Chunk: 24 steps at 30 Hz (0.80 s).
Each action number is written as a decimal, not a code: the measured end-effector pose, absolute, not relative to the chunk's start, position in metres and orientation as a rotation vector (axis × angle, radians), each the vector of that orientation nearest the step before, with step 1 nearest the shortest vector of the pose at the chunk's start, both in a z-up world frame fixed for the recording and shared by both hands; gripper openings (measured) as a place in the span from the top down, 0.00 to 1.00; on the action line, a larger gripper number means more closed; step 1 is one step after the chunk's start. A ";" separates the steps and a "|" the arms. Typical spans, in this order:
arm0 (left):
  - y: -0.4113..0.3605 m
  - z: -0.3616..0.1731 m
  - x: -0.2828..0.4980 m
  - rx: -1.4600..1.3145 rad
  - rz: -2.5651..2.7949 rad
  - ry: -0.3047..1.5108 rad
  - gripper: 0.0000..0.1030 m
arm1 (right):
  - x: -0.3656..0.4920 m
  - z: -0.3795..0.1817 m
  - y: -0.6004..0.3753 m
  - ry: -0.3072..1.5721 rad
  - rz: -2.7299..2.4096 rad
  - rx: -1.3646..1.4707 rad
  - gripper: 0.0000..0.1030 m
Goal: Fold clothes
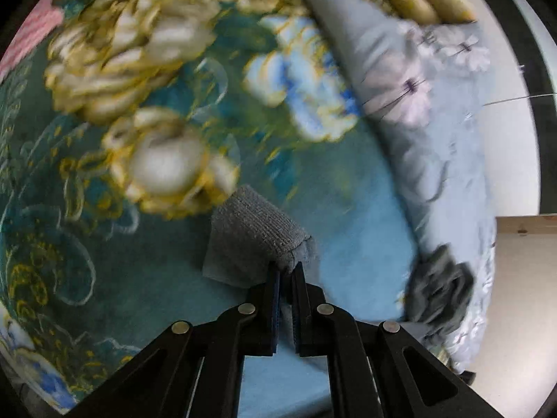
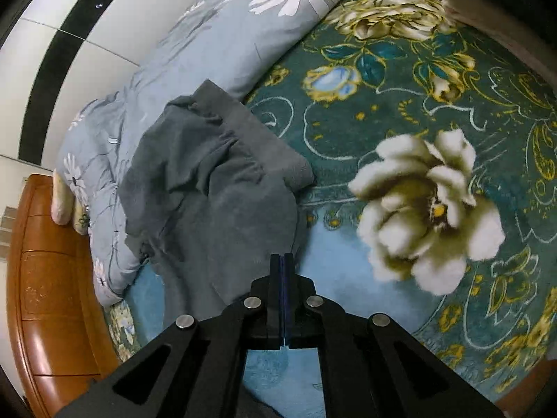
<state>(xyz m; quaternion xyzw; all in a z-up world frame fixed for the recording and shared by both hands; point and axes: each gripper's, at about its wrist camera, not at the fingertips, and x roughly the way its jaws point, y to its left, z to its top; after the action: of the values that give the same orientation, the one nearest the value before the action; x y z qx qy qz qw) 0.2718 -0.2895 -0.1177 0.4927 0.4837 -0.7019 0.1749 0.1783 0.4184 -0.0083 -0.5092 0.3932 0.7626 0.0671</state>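
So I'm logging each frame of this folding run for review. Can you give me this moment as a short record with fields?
surface: teal floral blanket on a bed
left gripper: shut on a small grey knitted cloth, lifted off the blanket
right gripper: shut, holding nothing visible
other garment: crumpled dark grey fabric garment, partly on the blanket, partly on the light blue daisy-print duvet
image: left view motion-blurred

the blanket [image 2: 400, 104] is showing teal with cream and gold flowers. the quilt [image 2: 216, 45] is wearing pale blue with white daisies. the garment [image 2: 216, 188] is looking plain grey.
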 end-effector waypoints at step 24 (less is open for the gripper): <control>-0.262 -0.050 0.237 1.302 -1.991 1.262 0.94 | 0.155 -0.049 0.413 1.292 2.309 -1.389 0.98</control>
<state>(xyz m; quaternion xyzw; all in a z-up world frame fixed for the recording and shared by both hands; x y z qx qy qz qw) 0.2371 -0.2621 -0.0501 0.4714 0.4569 -0.7207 0.2225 0.1552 0.4131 -0.0488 -0.4636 0.4309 0.7705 0.0764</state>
